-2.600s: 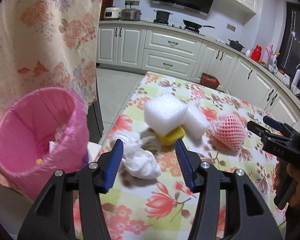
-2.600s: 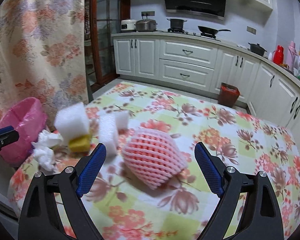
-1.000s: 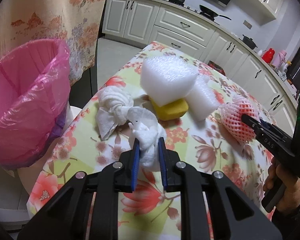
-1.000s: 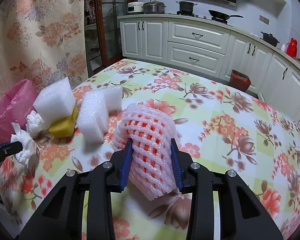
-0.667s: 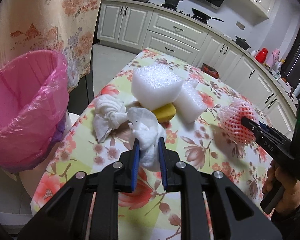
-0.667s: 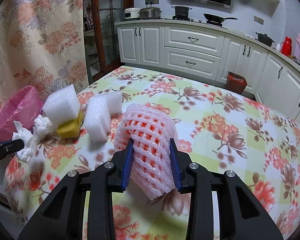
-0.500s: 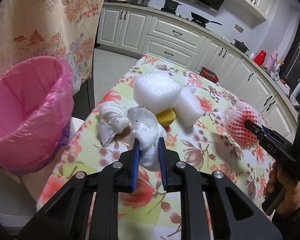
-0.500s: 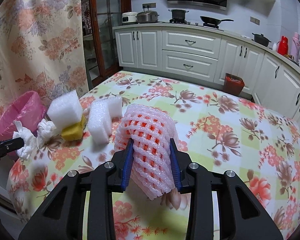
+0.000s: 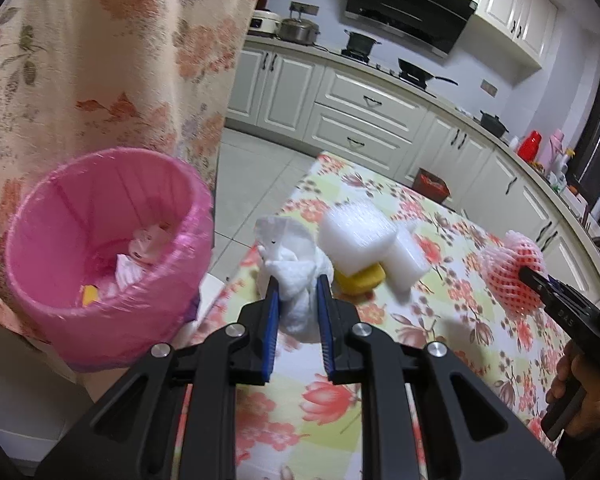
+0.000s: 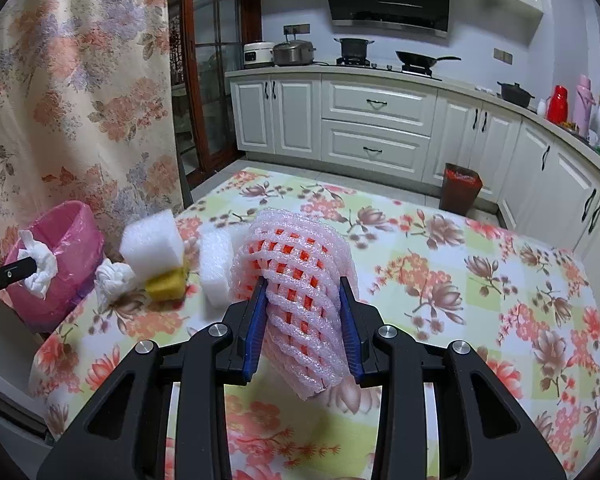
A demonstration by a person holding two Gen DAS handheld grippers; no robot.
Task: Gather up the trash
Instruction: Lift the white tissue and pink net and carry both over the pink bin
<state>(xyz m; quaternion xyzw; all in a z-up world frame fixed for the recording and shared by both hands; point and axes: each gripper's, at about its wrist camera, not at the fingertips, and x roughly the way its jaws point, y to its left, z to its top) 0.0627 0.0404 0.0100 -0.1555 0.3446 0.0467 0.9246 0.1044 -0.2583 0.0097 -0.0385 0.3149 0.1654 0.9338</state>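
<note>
Two pieces of trash are up off the floral tablecloth: the left gripper is pinched on a crumpled white tissue wad, and the right gripper is clamped on a pink foam fruit net. Seen from the right wrist, the held tissue hangs at 9 o'clock in front of the pink-lined trash bin, which stands off the table's left edge by the flowered curtain. Left on the cloth near that edge are a second crumpled tissue, a big white foam block resting on a yellow sponge, and a smaller white foam piece just beside them; these lie between the fruit net and the bin. From the left wrist the bin sits at 9 o'clock, its mouth unobstructed, holding crumpled white paper and a yellow scrap. A small dark bin with a red liner stands on the floor by the cabinets at 1 o'clock.
</note>
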